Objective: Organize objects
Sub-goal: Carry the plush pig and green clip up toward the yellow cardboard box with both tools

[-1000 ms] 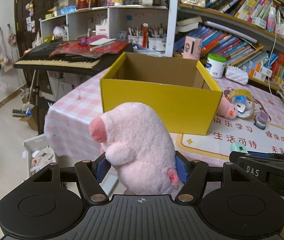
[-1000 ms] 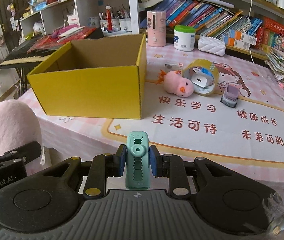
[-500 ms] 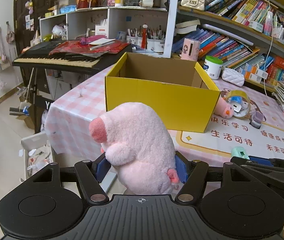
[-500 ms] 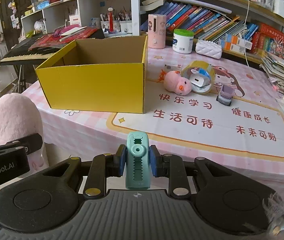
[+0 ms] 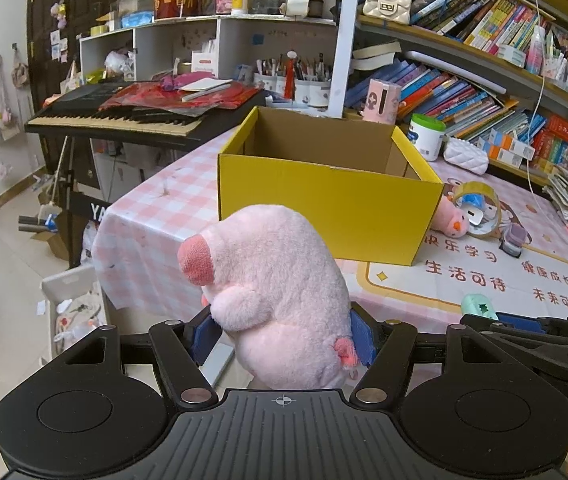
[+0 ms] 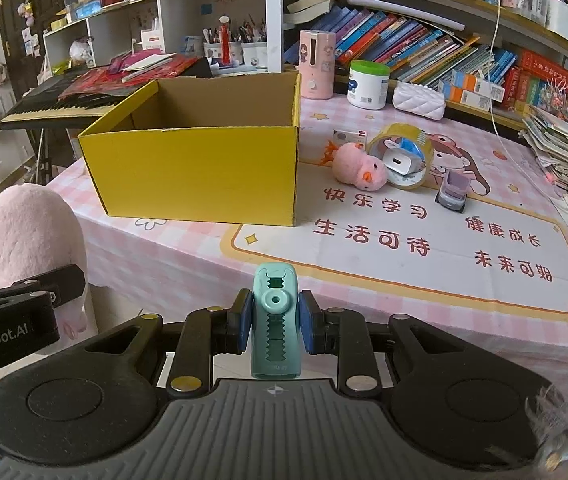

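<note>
Plush pig, pink and fluffy with a darker snout, is sitting squeezed between the blue pads of the left gripper, whose jaws are standing fairly wide around its soft body, off the near edge of the table. The right gripper is pinching a small teal clip-shaped gadget with its jaws drawn narrow, upright and also short of the table edge. Ahead, a pink checked tablecloth is covering the table, with a printed mat lying on it. An open yellow cardboard box is standing on the cloth. Just right of it, a smaller pink plush is lying against a tape roll, with a little toy car nearby. Crowded bookshelves are lining the wall, and a keyboard is standing left of the table.
</note>
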The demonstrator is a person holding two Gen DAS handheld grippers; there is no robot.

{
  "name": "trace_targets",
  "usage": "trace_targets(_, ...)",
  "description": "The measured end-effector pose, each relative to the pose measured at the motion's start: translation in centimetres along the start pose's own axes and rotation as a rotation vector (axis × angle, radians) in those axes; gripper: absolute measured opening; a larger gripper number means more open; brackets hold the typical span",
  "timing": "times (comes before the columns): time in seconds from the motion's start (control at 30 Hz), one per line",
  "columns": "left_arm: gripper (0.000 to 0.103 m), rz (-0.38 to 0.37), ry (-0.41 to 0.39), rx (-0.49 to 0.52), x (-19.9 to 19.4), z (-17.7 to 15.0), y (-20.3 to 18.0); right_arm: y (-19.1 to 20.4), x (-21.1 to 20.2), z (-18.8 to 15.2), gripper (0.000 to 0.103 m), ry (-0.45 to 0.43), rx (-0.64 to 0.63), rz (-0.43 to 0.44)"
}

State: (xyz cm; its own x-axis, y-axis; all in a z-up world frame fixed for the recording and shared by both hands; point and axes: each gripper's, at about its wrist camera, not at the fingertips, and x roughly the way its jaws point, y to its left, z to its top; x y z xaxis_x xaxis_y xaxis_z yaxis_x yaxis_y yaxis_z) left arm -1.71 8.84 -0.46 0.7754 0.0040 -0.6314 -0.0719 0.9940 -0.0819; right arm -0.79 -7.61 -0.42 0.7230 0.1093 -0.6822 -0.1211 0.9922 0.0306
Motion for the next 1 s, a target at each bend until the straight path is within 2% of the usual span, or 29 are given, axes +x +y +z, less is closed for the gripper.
trace_targets(1.0,0.066,-0.014,0.0,0.011,-0.16,0.07,-0.23,0.22,0.02,-0.37,0.023,0.022,0.004,-0.013)
